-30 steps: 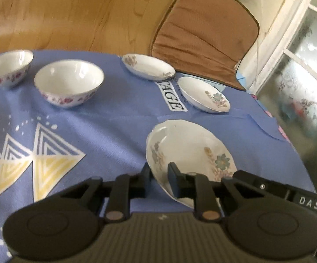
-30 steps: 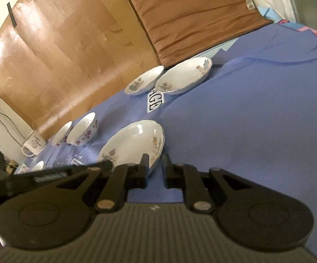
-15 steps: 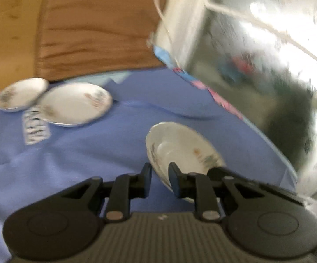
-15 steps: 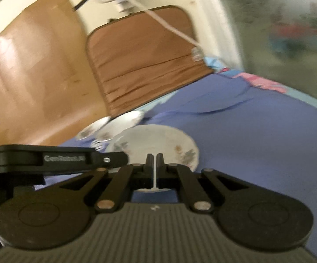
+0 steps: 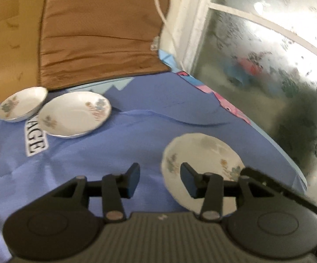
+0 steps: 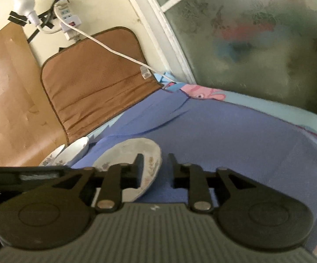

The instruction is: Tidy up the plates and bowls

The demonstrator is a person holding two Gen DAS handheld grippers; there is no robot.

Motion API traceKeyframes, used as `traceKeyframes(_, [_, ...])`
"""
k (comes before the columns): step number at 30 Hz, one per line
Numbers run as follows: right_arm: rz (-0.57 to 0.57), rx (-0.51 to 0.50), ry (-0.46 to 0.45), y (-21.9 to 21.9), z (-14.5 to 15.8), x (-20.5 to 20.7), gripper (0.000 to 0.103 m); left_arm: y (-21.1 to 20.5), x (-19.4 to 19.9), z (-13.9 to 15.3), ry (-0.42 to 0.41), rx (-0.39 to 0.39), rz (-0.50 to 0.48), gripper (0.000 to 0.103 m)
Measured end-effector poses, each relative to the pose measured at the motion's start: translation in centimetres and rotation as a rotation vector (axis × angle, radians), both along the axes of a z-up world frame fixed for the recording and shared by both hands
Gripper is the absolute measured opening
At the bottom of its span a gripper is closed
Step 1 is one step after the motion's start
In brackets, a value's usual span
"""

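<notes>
1. Left gripper (image 5: 159, 180): jaws have just been opening and now stand apart. The near rim of the large floral plate (image 5: 204, 153) sits in the gap toward the right finger (image 5: 188, 179); neither pad presses on it. Left finger (image 5: 133, 179) is over bare cloth.
2. Right gripper (image 6: 155, 168): jaws have likewise just been opening and stand apart. In the right wrist view the same plate (image 6: 123, 155) has its right rim between the fingers, with the left finger (image 6: 138, 166) lying across the plate's face. No clamp visible; the plate rests flat on the blue cloth (image 5: 114, 153).
3. Plate position, left wrist view: about 4 o'clock from picture centre, near the cloth's right edge beside the frosted window (image 5: 268, 65).
4. Two smaller floral dishes sit at about 9 o'clock in the left wrist view. The wider dish (image 5: 74, 115) has its left rim overlapping or touching the smaller dish (image 5: 21, 104); contact cannot be settled. Both are well apart from the large plate.
5. A white label reading "AGE" (image 5: 34, 141) lies on the cloth just below the wider dish, its top edge tucked under the dish rim.
6. Brown cushion (image 5: 99, 39) stands at 12 o'clock behind the dishes, against a wood panel (image 6: 7, 100).
7. Right wrist view, 11 o'clock: white power strip (image 6: 67, 19) and a bulb (image 6: 25, 1) taped to the wall; a white cable (image 6: 114, 52) runs down over the cushion.
8. Both views slightly blurred; fine rim detail not readable.
</notes>
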State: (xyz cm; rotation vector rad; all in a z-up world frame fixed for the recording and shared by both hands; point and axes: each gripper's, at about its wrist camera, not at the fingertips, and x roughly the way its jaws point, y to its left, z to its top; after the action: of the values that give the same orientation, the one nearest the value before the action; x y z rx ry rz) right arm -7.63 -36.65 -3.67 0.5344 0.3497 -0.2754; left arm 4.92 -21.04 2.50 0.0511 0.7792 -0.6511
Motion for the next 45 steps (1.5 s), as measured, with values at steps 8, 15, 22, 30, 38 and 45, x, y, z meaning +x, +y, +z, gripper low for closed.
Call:
traceKeyframes(8, [-0.098,-0.078,0.005,-0.3,0.5,0.7,0.002,0.9,-0.5,-0.1,-0.011,-0.008,-0.026,0.039])
traceKeyframes(15, [-0.099,-0.109,-0.062,0.3,2.5,1.2,0.009,7.8,0.5,0.1,-0.043,-0.037,0.133,0.039])
traceKeyframes(22, [0.252,0.122,-0.014,4.4,4.0,9.1,0.009,16.5,1.1,-1.2,-0.106,0.006,0.385,0.039])
traceKeyframes(30, [0.183,0.107,0.174,6.1,3.4,20.5,0.015,21.9,1.2,-2.4,-0.052,-0.115,0.488,0.038])
traceKeyframes(38, [0.298,0.246,0.245,7.5,1.6,18.1,0.013,23.0,1.1,-2.5,-0.003,-0.21,0.449,0.044])
traceKeyframes(45, [0.59,0.343,0.273,11.7,0.2,10.7,0.013,23.0,-0.4,-1.8,0.046,-0.245,0.4,0.049])
